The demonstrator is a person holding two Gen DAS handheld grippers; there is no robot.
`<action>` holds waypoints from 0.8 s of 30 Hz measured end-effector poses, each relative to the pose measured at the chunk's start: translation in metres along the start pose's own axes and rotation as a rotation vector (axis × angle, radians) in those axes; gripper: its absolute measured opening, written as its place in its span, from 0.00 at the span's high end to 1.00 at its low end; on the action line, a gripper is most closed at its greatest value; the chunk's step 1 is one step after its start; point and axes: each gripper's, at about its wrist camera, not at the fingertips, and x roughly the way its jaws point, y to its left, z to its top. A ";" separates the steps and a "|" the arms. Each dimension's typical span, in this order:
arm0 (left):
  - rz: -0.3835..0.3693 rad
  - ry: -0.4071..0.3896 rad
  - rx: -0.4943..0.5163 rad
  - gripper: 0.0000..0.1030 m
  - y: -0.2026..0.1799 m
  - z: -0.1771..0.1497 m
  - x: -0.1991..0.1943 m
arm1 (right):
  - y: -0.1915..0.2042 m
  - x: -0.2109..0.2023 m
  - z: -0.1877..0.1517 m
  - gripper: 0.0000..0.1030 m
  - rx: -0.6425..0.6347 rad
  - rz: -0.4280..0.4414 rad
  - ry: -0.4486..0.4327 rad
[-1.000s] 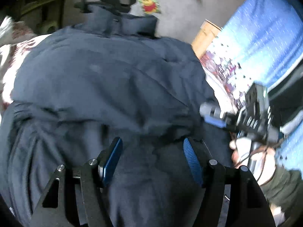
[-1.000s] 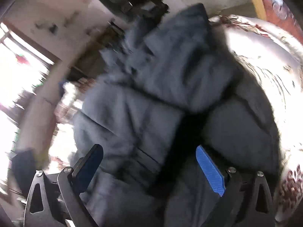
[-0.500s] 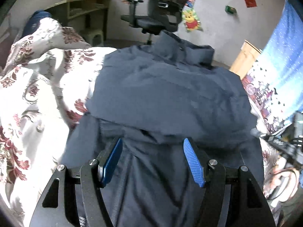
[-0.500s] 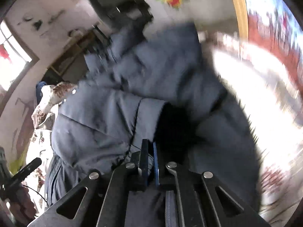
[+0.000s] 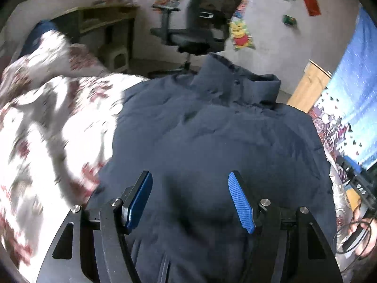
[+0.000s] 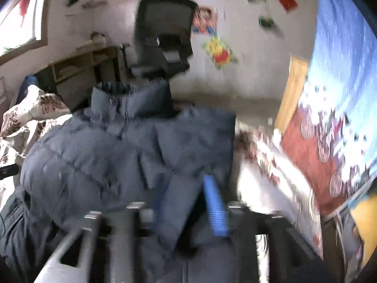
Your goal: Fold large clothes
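A dark navy padded jacket (image 5: 223, 136) lies on a floral bedspread (image 5: 59, 122), collar at the far end toward the wall. My left gripper (image 5: 190, 198) hovers open over the jacket's lower body; its blue pads stand well apart and grip nothing. In the right wrist view, which is blurred, the jacket (image 6: 106, 160) bulges on the left. My right gripper (image 6: 183, 202) is low over the jacket's right side. Its jaws are opening, and a flap of jacket cloth stands between the blue pads.
A black office chair (image 5: 202, 35) stands beyond the bed by a wall with stickers. A wooden desk (image 5: 103, 21) is at the far left. A blue patterned cloth (image 5: 353, 99) and a wooden board (image 5: 308, 87) line the right side. A person's hand (image 5: 362, 226) shows at the right edge.
The left gripper drew back and tilted up, so the whole jacket and collar show. The right gripper went from wide open to shut to parted again, rising and rolling upright.
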 end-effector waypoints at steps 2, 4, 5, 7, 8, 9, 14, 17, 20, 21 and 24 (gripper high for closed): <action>-0.021 -0.003 0.042 0.41 -0.008 0.010 0.020 | 0.005 0.013 0.007 0.40 -0.011 0.075 -0.006; -0.049 0.003 0.078 0.41 -0.016 0.019 0.040 | 0.015 0.033 0.013 0.42 -0.022 0.169 0.024; -0.059 0.006 0.091 0.41 -0.017 0.021 0.047 | 0.021 0.045 0.014 0.42 -0.027 0.215 0.051; -0.070 0.013 0.128 0.41 -0.023 0.026 0.059 | 0.032 0.061 0.013 0.46 -0.036 0.279 0.094; -0.069 0.018 0.145 0.41 -0.024 0.027 0.064 | 0.039 0.072 0.012 0.51 -0.050 0.299 0.133; -0.063 0.027 0.166 0.41 -0.026 0.027 0.068 | 0.046 0.079 0.010 0.54 -0.065 0.293 0.162; -0.016 0.093 0.315 0.40 -0.033 0.014 0.091 | 0.057 0.103 -0.003 0.54 -0.133 0.283 0.239; -0.004 0.137 0.348 0.40 -0.032 0.009 0.105 | 0.061 0.108 -0.009 0.54 -0.167 0.277 0.254; -0.013 0.170 0.344 0.39 -0.032 0.009 0.115 | 0.062 0.113 -0.012 0.54 -0.170 0.270 0.259; -0.029 0.180 0.324 0.39 -0.028 0.013 0.115 | 0.060 0.112 -0.009 0.54 -0.148 0.279 0.263; -0.116 0.196 0.249 0.40 -0.013 0.030 0.106 | 0.050 0.108 0.007 0.54 -0.088 0.332 0.287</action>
